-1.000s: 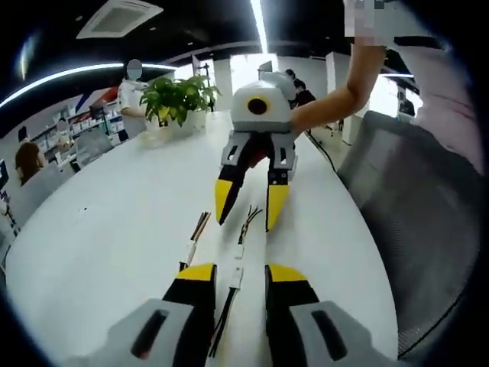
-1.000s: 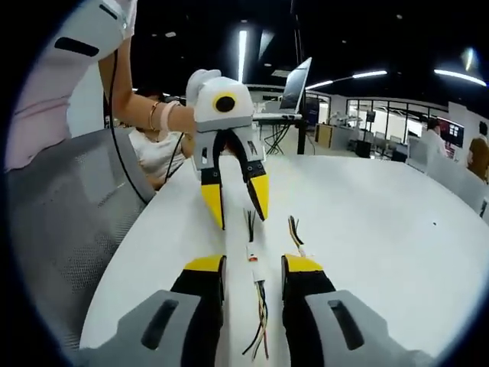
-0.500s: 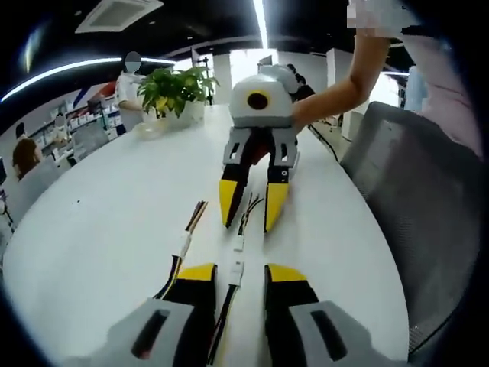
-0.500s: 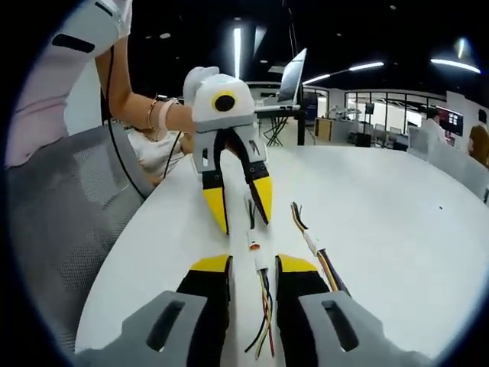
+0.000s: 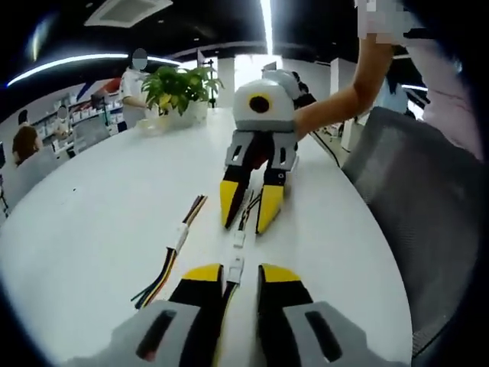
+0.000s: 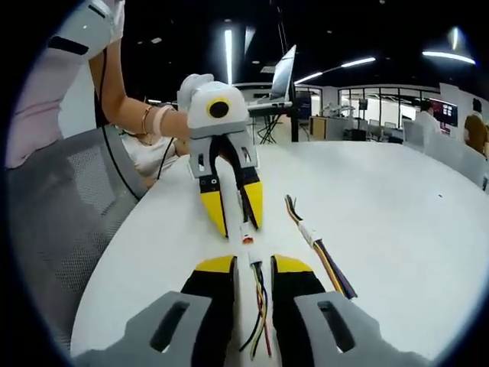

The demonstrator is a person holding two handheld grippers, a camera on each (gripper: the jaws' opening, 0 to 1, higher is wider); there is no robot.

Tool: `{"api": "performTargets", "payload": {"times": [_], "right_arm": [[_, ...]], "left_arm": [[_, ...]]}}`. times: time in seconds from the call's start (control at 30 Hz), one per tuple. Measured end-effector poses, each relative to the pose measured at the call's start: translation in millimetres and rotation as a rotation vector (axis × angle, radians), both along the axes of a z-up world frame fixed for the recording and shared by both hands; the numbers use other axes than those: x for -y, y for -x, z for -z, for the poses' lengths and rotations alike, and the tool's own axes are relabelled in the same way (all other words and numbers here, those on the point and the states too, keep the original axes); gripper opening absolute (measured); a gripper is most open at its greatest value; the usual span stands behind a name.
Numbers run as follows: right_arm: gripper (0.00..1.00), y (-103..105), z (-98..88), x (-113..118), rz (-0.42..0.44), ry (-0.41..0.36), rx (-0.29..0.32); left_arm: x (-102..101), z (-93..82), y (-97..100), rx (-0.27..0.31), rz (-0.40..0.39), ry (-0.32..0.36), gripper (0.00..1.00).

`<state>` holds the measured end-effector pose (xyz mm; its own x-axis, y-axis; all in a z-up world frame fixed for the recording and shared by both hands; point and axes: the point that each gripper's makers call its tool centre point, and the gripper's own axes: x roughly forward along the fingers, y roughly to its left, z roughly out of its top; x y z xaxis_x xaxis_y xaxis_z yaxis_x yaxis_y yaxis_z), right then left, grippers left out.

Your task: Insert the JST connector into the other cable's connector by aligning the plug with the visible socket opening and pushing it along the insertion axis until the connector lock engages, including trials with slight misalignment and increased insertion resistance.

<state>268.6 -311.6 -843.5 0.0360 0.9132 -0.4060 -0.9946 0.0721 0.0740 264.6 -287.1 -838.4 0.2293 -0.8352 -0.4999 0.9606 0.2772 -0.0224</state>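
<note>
white jst plug (image 5: 235, 267) | facing white socket connector (image 5: 240, 240) | near, unjoined, lying on table

From my left gripper view the white connector (image 5: 236, 265) between my jaws is too small to show its socket opening. In the right gripper view the left gripper (image 6: 232, 218) covers its cable (image 6: 249, 205), so contact stays unclear, and my spare cable (image 6: 319, 248) has its plug too blurred to read

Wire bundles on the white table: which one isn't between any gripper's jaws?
The loose multicoloured wire bundle with a white connector lying off to the side; the other two cables sit between the left gripper and right gripper.
</note>
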Motion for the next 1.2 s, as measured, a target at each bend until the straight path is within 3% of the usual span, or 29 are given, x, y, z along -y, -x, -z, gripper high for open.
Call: {"api": "performTargets", "payload": {"times": [0.57, 1.2], "right_arm": [[0.04, 0.8, 4.6, -1.8, -0.001, -0.011, 0.012], [0.04, 5.1, 0.4, -6.8, -0.005, -0.04, 0.005]], "left_arm": [[-2.5, 5.7, -4.1, 0.001, 0.006, 0.028, 0.06], [1.5, 2.3, -8.1, 0.046, 0.019, 0.059, 0.01]]}}
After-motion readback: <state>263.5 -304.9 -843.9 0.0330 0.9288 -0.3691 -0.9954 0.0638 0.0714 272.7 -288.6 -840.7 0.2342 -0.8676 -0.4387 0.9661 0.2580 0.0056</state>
